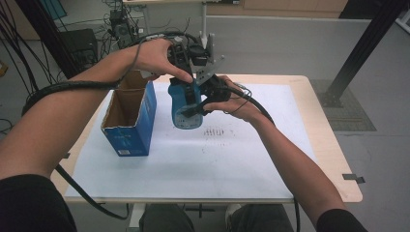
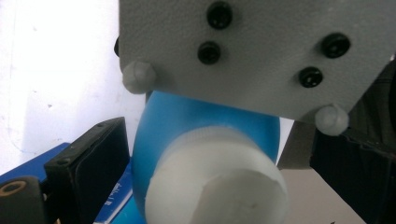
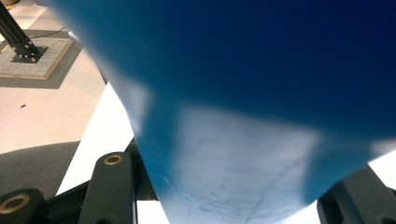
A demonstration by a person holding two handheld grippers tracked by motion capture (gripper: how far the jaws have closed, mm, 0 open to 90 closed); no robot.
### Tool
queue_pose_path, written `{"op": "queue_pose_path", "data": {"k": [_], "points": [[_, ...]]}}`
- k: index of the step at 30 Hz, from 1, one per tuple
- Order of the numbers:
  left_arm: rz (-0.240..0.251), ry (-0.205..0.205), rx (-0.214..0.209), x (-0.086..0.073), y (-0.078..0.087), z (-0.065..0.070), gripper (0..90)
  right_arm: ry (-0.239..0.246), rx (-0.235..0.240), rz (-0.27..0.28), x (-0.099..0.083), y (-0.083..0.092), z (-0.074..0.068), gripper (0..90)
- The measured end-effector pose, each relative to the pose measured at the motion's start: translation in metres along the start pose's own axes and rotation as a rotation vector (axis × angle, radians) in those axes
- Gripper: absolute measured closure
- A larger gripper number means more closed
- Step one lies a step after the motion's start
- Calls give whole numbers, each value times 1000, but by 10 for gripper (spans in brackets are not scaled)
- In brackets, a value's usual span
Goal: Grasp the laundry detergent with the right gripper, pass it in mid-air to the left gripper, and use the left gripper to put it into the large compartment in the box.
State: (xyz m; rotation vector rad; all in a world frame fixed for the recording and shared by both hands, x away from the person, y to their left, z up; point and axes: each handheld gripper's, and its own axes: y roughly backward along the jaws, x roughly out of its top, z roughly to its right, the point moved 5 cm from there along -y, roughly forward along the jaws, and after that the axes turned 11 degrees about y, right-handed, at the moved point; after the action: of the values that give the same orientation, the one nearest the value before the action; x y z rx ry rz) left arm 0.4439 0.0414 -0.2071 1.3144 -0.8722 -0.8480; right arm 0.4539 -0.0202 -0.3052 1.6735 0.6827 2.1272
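A blue bottle (image 1: 186, 104) hangs in the air above the white sheet (image 1: 217, 164), beside an open blue cardboard box (image 1: 129, 116). My right gripper (image 1: 208, 94) is shut on the bottle's body; in the right gripper view the blue wall (image 3: 243, 93) is pressed between the two black jaws. My left gripper (image 1: 191, 55) sits over the bottle's top. In the left gripper view the white cap (image 2: 215, 186) and blue shoulder (image 2: 187, 121) lie between widely spread jaws, with a gap on the right side. The right gripper's grey plate (image 2: 252, 46) covers the upper part of that view.
The box stands upright at the sheet's left, its top flaps open. The wooden table (image 1: 319, 125) ends close on the right, with a black post (image 1: 358, 48) and floor mat beyond. Cables trail from both grippers and across the floor behind.
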Motion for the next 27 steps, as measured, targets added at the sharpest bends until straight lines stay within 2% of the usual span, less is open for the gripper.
{"op": "queue_pose_path", "data": {"k": [7, 27], "points": [[-10, 1, 3, -1, -2, 1, 53, 19, -4, 11, 1, -1, 1, 434], [-24, -2, 27, -1, -3, 1, 57, 13, -10, 20, 3, 2, 1, 434]]}}
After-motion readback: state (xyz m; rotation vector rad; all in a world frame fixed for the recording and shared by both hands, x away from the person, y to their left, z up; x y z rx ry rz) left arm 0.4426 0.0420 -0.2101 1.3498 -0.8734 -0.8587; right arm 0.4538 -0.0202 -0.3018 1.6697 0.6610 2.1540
